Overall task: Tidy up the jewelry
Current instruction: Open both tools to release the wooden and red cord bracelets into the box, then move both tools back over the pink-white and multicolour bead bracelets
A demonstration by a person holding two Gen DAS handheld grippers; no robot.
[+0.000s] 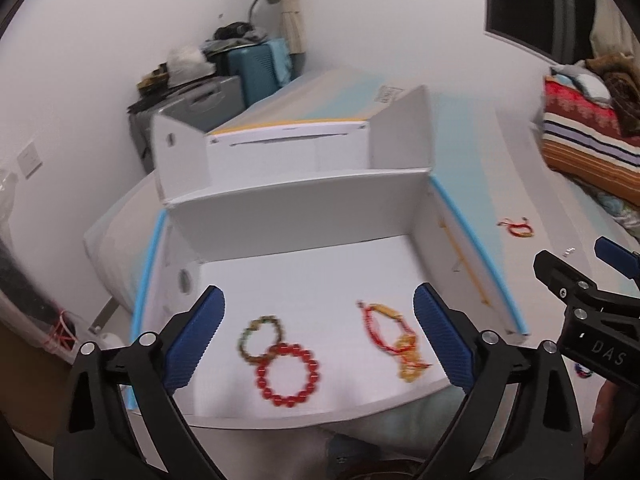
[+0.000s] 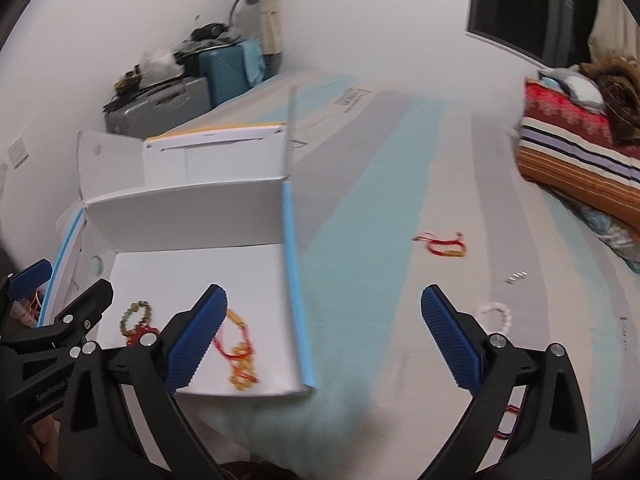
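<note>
An open white box (image 1: 296, 216) lies on the bed. Inside it lie a red bead bracelet (image 1: 288, 374), a green-brown bead bracelet (image 1: 261, 338) and a red-and-gold cord bracelet (image 1: 394, 338). My left gripper (image 1: 318, 338) is open and empty, hovering above the box's front. My right gripper (image 2: 324, 340) is open and empty, over the bedsheet right of the box (image 2: 192, 212). On the sheet lie a red cord bracelet (image 2: 442, 246) and a white bead bracelet (image 2: 496, 316); the red one also shows in the left wrist view (image 1: 517, 227).
The box lid (image 1: 264, 152) stands open behind the box. A folded striped blanket (image 2: 580, 160) lies at the far right. Suitcases (image 2: 200, 80) stand by the wall. A small dark item (image 2: 515, 277) lies on the striped sheet (image 2: 380, 200).
</note>
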